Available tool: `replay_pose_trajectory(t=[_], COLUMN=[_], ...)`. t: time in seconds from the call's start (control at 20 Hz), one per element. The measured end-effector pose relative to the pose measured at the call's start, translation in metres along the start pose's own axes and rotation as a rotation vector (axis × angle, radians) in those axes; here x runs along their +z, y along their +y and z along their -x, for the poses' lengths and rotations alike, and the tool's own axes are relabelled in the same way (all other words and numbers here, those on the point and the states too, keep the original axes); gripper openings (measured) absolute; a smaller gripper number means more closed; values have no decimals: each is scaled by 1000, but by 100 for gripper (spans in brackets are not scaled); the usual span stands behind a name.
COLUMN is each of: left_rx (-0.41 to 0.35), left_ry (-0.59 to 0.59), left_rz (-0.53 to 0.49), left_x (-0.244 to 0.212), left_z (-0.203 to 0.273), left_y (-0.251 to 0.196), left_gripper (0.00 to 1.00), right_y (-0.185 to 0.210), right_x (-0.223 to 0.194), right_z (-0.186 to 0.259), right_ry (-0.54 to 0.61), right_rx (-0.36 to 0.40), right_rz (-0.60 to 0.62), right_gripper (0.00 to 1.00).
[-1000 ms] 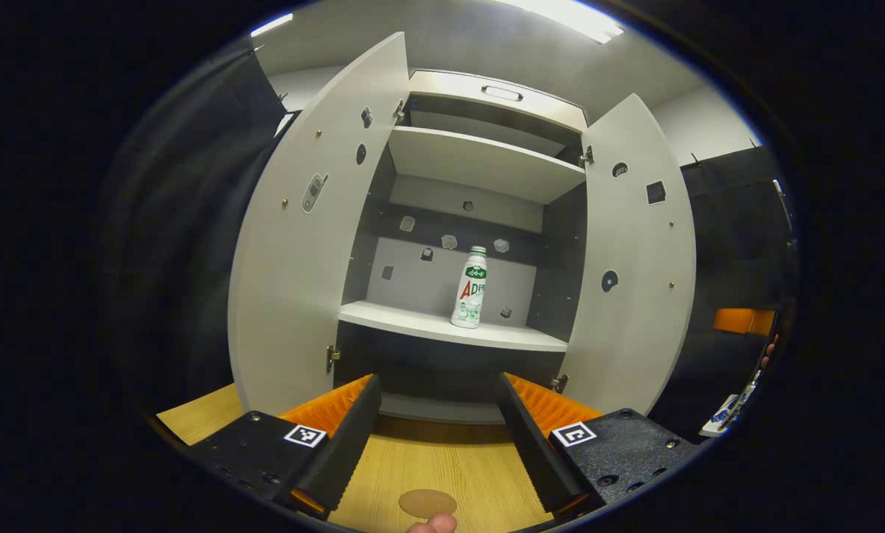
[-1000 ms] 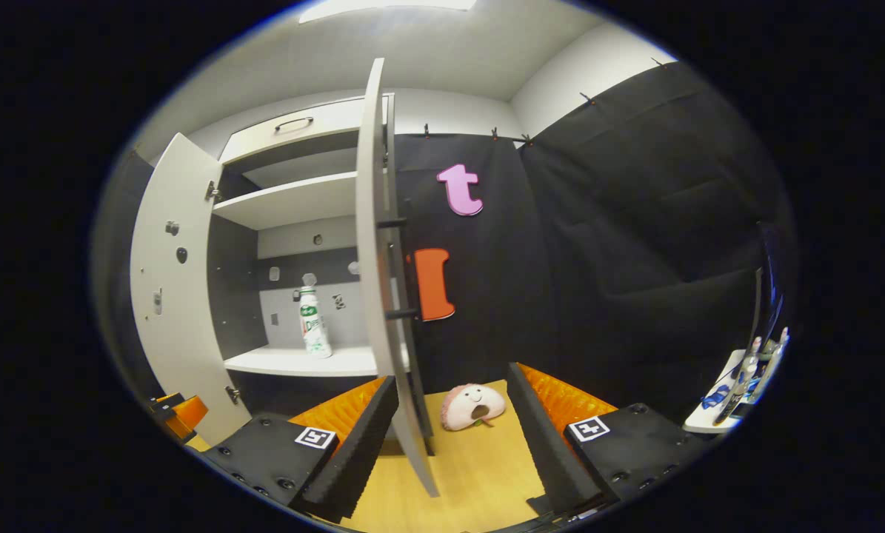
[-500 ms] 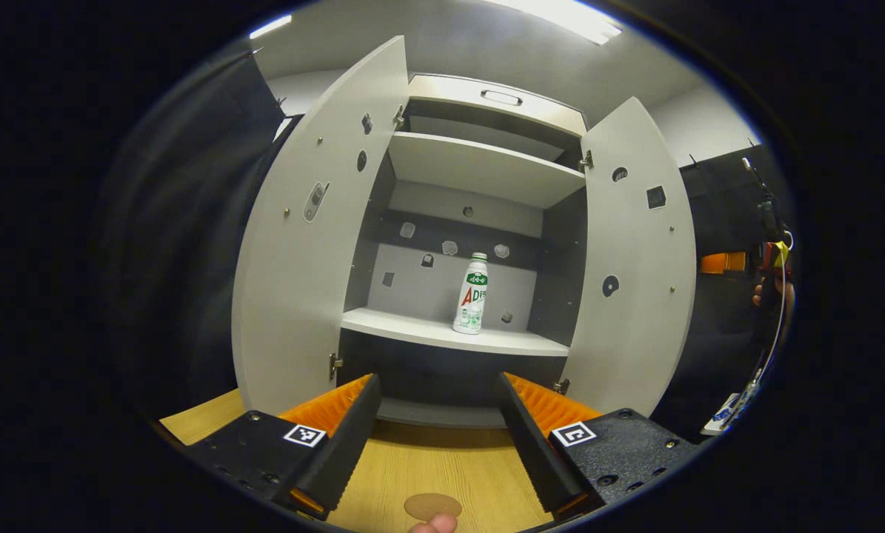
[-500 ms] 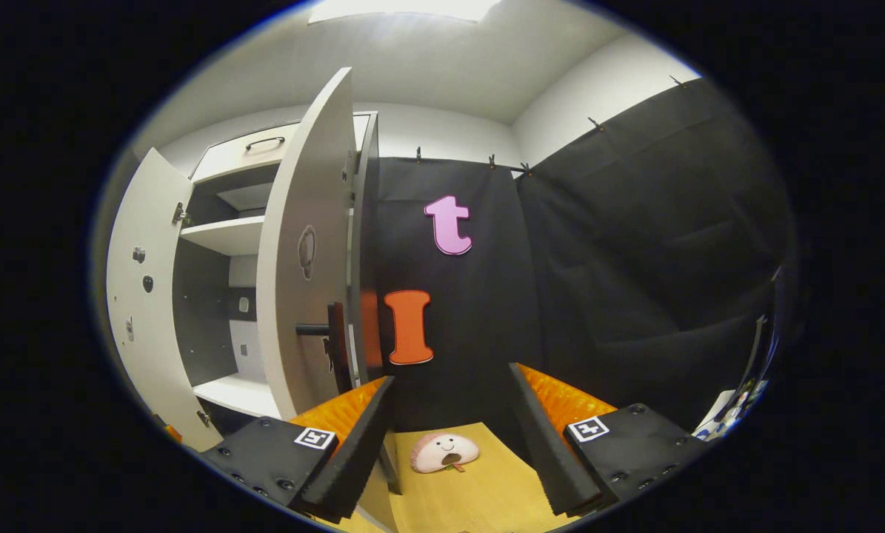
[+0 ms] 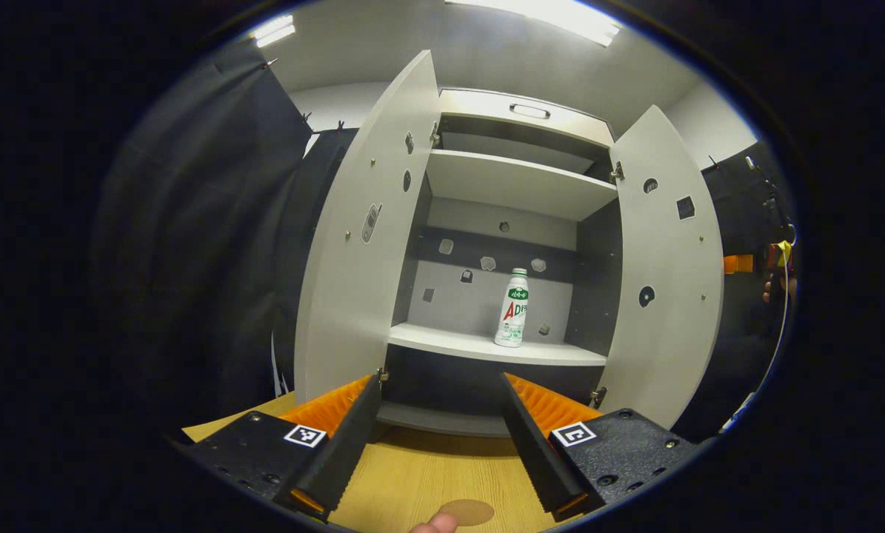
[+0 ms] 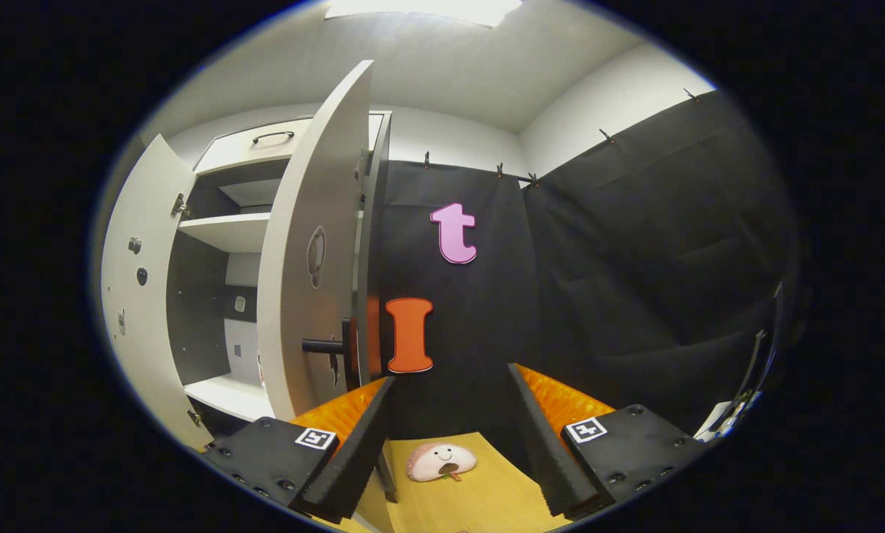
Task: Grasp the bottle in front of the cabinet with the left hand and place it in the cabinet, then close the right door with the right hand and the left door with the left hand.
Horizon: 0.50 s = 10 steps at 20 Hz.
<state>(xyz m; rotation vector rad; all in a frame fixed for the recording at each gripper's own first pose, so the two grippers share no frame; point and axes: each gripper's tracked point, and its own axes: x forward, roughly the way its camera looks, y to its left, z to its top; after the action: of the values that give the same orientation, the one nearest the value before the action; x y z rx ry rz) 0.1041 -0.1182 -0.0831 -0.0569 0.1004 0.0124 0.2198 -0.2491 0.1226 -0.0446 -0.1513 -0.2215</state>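
Observation:
A white bottle [image 5: 512,308] with a green and red label stands upright on the cabinet's lower shelf [image 5: 486,346]. Both pale doors are swung out: the left door [image 5: 368,244] and the right door [image 5: 668,281]. My left gripper [image 5: 438,437] is open and holds nothing, low over the wooden table, well in front of the shelf. In the right gripper view my right gripper [image 6: 449,437] is open with nothing in it, beside the right door's outer face [image 6: 309,252], close to its dark handle [image 6: 327,346]. That door hides the bottle there.
A small plush toy [image 6: 441,460] lies on the wooden table [image 6: 479,496] between my right fingers. A round brown spot [image 5: 466,511] marks the table near me. A hand [image 5: 779,285] shows past the right door's edge. Black cloth walls stand on both sides.
The right gripper has swung round to the outer side of the right door, which now hides the bottle from it. The left gripper has turned leftward; the cabinet sits further right in its view.

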Motion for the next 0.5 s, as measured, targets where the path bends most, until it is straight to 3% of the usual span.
replay_pose_trajectory(t=[0.15,0.3,0.5], left_rx=[-18,-48,-55], left_ry=[-14,-17,-31], left_rz=[9,49,37], left_x=[5,8,12], left_z=[-4,-8,-4], left_y=[-4,-10,0], left_gripper=[99,95,96], right_y=[7,13,37], right_x=[1,3,0], right_z=[1,4,10], right_ry=[-2,-7,0], right_rx=[1,-1,49], right_rz=[37,37,-8], right_gripper=[96,96,96])
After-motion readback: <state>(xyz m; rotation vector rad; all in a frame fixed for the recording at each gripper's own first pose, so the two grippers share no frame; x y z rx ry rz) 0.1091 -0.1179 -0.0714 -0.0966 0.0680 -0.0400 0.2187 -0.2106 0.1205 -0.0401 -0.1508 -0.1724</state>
